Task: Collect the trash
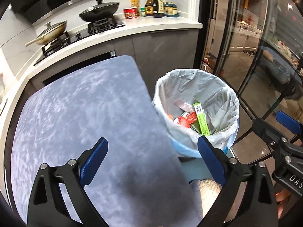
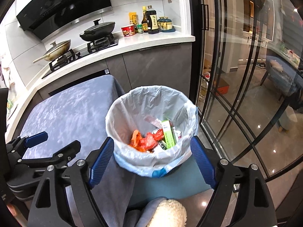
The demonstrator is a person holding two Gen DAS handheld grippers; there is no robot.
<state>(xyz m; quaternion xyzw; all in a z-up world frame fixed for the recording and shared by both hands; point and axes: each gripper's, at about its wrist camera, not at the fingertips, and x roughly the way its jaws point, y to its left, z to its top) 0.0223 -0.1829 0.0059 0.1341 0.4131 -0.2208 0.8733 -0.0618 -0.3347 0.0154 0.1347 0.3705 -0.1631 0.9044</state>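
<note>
A: Largest item?
B: Desk (image 1: 79, 102), grey-blue cloth top, bare.
A: Next?
B: Bin (image 2: 151, 111), white liner, just off the desk's right edge, likely so trash drops straight in. Trash (image 2: 151, 140) inside: wrappers, green box.
A: Claws?
B: Left claw (image 1: 151, 162), right claw (image 2: 151, 160): both wide open, holding nothing.

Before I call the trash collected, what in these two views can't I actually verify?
- Bin bottom: both views, buried under the green box and orange wrapper.
- Table near edge: left wrist view, hidden by the left gripper.
- Floor beside the bin: the table and both grippers, including the right gripper, block it.
- Bottle labels: too small.
</note>
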